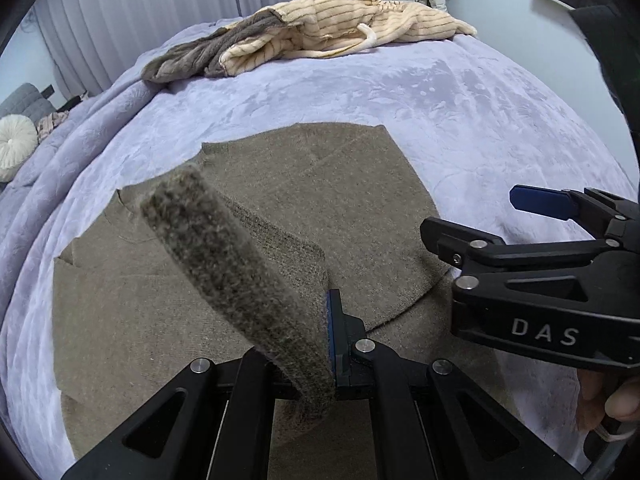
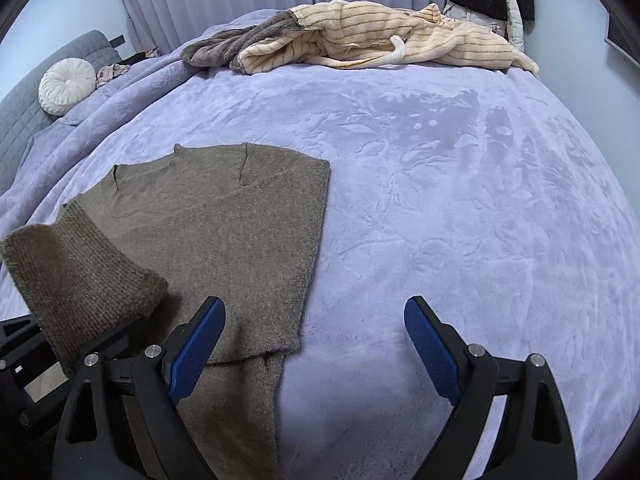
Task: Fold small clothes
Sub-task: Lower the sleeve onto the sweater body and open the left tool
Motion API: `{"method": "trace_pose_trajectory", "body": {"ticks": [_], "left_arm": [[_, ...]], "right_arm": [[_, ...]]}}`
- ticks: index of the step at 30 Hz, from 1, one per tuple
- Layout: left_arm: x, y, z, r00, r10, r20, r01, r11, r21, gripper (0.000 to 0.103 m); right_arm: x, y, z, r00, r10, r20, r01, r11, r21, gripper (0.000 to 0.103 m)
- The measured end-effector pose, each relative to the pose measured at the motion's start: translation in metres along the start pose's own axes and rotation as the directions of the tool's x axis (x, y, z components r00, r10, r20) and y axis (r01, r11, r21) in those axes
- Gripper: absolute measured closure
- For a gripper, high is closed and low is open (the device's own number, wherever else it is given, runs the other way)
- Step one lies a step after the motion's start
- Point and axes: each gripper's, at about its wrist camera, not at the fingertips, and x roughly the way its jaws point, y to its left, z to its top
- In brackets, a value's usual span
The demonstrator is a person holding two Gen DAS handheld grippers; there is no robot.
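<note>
1. Where the two wrist views overlap, the largest surface is the bed (image 2: 440, 184), covered by a lavender plush blanket; no container appears, and the bed bears everything else.
2. At the far edge of the bed lies a heap of cream striped and grey fleece clothes (image 2: 360, 36), well apart from the work area.
3. A brown knit sweater (image 2: 208, 216) lies flat on the near left part of the bed in the right wrist view, its body spread smooth and its right-hand edge straight; a lower layer shows beneath its near hem.
4. One ribbed sleeve (image 1: 236, 280) of the sweater is lifted off the body and rises as a tilted band over the flat knit.
5. The left gripper (image 1: 330, 344) is clamped tight on the near end of that sleeve, pointing steeply down over the sweater.
6. The right gripper (image 2: 316, 356) stands with its jaws wide apart and nothing between them; one blue pad (image 2: 196, 356) hangs over the sweater's near corner, the other over bare blanket.
7. A round white cushion (image 2: 66, 86) rests on a grey sofa beside the bed.
</note>
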Motion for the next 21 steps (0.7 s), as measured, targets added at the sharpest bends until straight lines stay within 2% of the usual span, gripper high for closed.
{"method": "trace_pose_trajectory", "body": {"ticks": [5,9,12,13,14,15,16,17,18,21], "left_arm": [[0.012,-0.004,0.003,1.000,-0.011,-0.018,0.011,1.000,-0.023,0.096],[0.023,0.005,-0.001,0.993,-0.103,-0.065,0.096,0.991,-0.093,0.096],[0.022,0.015,-0.004,0.982,-0.178,-0.067,0.166,0.975,-0.148,0.096],[0.021,0.019,-0.005,0.973,-0.219,-0.072,0.204,0.963,-0.177,0.072],[0.020,0.023,-0.006,0.956,-0.283,-0.072,0.263,0.943,-0.205,0.047],[0.020,0.024,-0.007,0.952,-0.296,-0.073,0.275,0.937,-0.214,0.005],[0.016,0.026,-0.009,0.959,-0.280,-0.041,0.264,0.938,-0.224,0.000],[0.012,0.027,-0.010,0.970,-0.242,-0.017,0.232,0.947,-0.223,0.000],[0.011,0.028,-0.011,0.973,-0.230,-0.012,0.221,0.948,-0.228,0.000],[0.010,0.036,-0.015,0.963,-0.271,0.001,0.260,0.925,-0.277,0.000]], "right_arm": [[-0.005,-0.008,0.000,1.000,0.010,0.008,-0.010,1.000,0.021,0.011],[-0.007,-0.006,-0.004,1.000,0.020,0.005,-0.020,1.000,0.002,0.011],[-0.007,-0.008,-0.008,1.000,0.022,0.002,-0.022,1.000,0.002,0.011],[-0.008,-0.011,-0.009,1.000,0.021,0.002,-0.021,1.000,0.011,0.011],[-0.008,-0.014,-0.010,1.000,0.019,0.001,-0.019,1.000,0.023,0.011],[-0.009,-0.018,-0.011,1.000,0.029,0.007,-0.030,0.998,0.047,0.011],[-0.011,-0.024,-0.011,0.998,0.056,0.013,-0.057,0.995,0.084,0.010],[-0.012,-0.028,-0.011,0.998,0.070,0.010,-0.070,0.992,0.107,0.010],[-0.014,-0.031,-0.011,0.998,0.064,0.012,-0.065,0.992,0.111,0.010],[-0.020,-0.032,-0.014,0.998,0.056,0.022,-0.058,0.993,0.106,0.010]]}}
